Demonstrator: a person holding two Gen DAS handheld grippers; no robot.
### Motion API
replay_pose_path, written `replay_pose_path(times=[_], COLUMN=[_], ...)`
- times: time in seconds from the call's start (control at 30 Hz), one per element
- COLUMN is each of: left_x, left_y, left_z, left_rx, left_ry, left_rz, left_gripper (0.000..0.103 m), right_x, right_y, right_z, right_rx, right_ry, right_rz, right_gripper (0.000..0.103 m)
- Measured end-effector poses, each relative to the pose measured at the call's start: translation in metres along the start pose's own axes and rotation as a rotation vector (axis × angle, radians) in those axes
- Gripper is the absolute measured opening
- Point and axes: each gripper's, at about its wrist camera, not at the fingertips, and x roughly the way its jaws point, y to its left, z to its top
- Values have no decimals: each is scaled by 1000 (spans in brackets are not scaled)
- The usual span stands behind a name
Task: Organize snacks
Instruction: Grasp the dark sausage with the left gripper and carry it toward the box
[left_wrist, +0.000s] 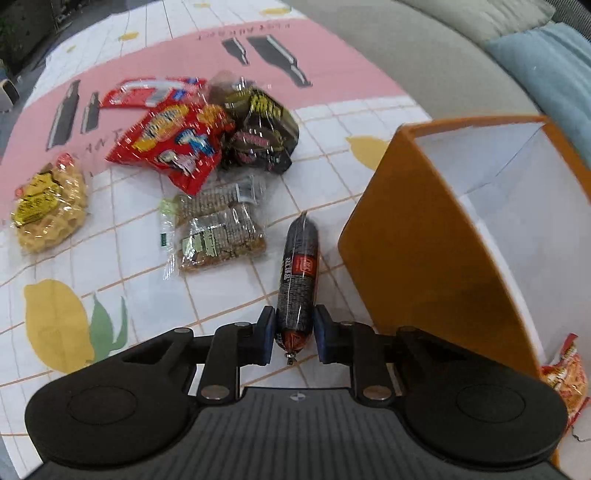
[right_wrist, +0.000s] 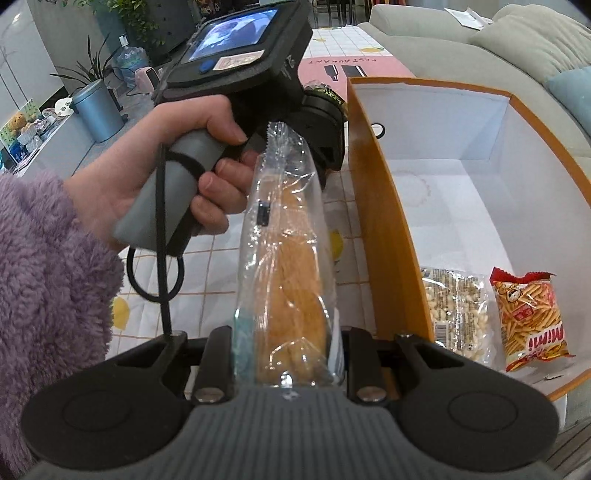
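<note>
On the tablecloth (left_wrist: 229, 306), just left of the orange box (left_wrist: 424, 236), lies a dark sausage stick (left_wrist: 297, 280); left gripper (left_wrist: 294, 334) has its jaws pinching the stick's near end, blue pads touching both sides. Farther left: two clear nut bars (left_wrist: 218, 229), a yellow waffle bag (left_wrist: 50, 205). Far: red bag (left_wrist: 173, 144) overlapping a black bag (left_wrist: 264, 136), another red pack (left_wrist: 151, 92) behind them. Right gripper (right_wrist: 288, 354) jaws pinch a clear-wrapped bread loaf (right_wrist: 291, 280), held upright left of the box wall (right_wrist: 384, 221); pads hidden by wrapper. Inside the box, near end: puffed-grain pack (right_wrist: 456, 314) and "Mimi" stick-snack bag (right_wrist: 530, 317), side by side, apart. Left hand (right_wrist: 147, 177), purple fleece sleeve (right_wrist: 48, 280), grips the other gripper's grey handle (right_wrist: 166, 192) beyond the loaf. Sofa (right_wrist: 461, 48) far right.
</note>
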Motion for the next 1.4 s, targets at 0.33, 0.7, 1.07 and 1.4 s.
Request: replay_pose_path(times=[0.33,0.7,1.07,1.4], left_x=[-90,-195,-196,-124], left_y=[18,-6,-89,-139], left_z=[-12,-11,-9,-18], left_rx=[-65,-132,-39,-7], left_ry=[-135,-329,-316,-156], left_rz=[84,26,-174,-137], left_gripper=[24,23,23,23], right_x=[-32,-116,-167,-156], right_y=[9,-15,-125,-194], right_z=[-3,-7,-31,-59], right_rx=[-20,73,338,535], right_ry=[-79,-294,-481,-529], right_rz=[25,98,-35,-18], right_gripper=[22,22,22,22])
